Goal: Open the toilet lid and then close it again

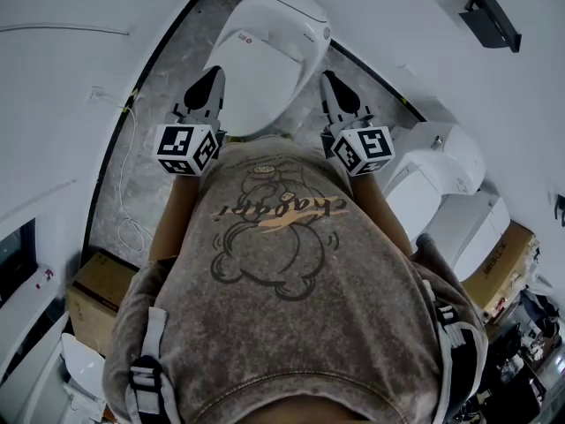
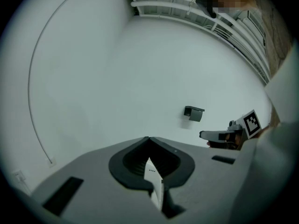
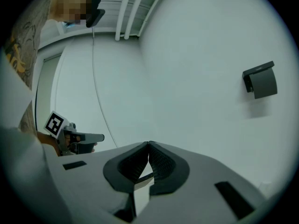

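Toilet [image 1: 296,11]. Stands at upper centre of the head view, on a grey floor strip [image 1: 150,122] edged in black. Lid [image 1: 265,78]: down, flat over the bowl.

Left gripper [image 1: 210,82]. Sits just beside the lid's left edge, pointing toward the top of the frame. Jaws fully together, tips meeting, nothing clamped. Contact with the lid: cannot tell.

Right gripper [image 1: 332,85]. Sits just beside the lid's right edge, mirroring the left. Jaws likewise pressed together and empty.

Obstructions: person's torso [image 1: 282,263], filling the lower half of the head view and covering the toilet's near end. In each gripper view, only bare white wall [image 2: 117,78] ahead, with the opposite gripper at the frame edge.

Surroundings:
- Dark wall holder [image 1: 488,16] at upper right, well apart from the toilet.
- Thin white cable [image 1: 132,162] along the floor strip at left.
- Second toilet [image 1: 424,179] at right, near the right gripper's marker cube.
- Cardboard box [image 1: 88,294] at lower left.
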`<state>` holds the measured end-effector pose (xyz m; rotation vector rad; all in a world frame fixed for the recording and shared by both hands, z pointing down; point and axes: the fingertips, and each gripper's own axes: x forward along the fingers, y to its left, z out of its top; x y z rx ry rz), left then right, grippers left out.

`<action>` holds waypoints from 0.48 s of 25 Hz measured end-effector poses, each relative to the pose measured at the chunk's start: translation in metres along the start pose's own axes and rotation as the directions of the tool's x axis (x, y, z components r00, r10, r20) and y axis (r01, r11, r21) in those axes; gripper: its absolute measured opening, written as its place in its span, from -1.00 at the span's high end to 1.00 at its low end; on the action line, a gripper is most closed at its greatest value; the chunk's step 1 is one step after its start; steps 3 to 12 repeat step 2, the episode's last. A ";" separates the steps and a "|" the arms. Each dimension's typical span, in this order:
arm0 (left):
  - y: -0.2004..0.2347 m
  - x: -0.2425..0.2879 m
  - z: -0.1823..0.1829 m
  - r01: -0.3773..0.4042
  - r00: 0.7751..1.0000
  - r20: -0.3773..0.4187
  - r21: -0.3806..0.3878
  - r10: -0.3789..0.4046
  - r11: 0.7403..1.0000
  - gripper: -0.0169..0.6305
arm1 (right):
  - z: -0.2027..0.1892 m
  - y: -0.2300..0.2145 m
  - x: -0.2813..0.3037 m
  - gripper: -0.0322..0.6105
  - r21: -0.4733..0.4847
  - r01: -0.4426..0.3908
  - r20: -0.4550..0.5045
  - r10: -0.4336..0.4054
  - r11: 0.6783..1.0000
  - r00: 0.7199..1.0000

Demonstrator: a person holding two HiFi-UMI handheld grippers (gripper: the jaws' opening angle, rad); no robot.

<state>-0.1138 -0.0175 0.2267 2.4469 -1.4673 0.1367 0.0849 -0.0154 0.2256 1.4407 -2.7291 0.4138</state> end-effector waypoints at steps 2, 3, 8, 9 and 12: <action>0.000 -0.001 0.000 0.001 1.000 0.002 0.001 -0.001 1.000 0.92 | -0.001 0.000 0.000 0.82 0.001 0.002 0.000 -0.002 1.000 1.000; 0.000 -0.001 0.000 0.001 1.000 0.002 0.001 -0.001 1.000 0.92 | -0.001 0.000 0.000 0.82 0.001 0.002 0.000 -0.002 1.000 1.000; 0.000 -0.001 0.000 0.001 1.000 0.002 0.001 -0.001 1.000 0.92 | -0.001 0.000 0.000 0.82 0.001 0.002 0.000 -0.002 1.000 1.000; 0.000 -0.001 0.000 0.001 1.000 0.002 0.001 -0.001 1.000 0.92 | -0.001 0.000 0.000 0.82 0.001 0.002 0.000 -0.002 1.000 1.000; 0.000 -0.001 0.000 0.001 1.000 0.002 0.001 -0.001 1.000 0.92 | -0.001 0.000 0.000 0.82 0.001 0.002 0.000 -0.002 1.000 1.000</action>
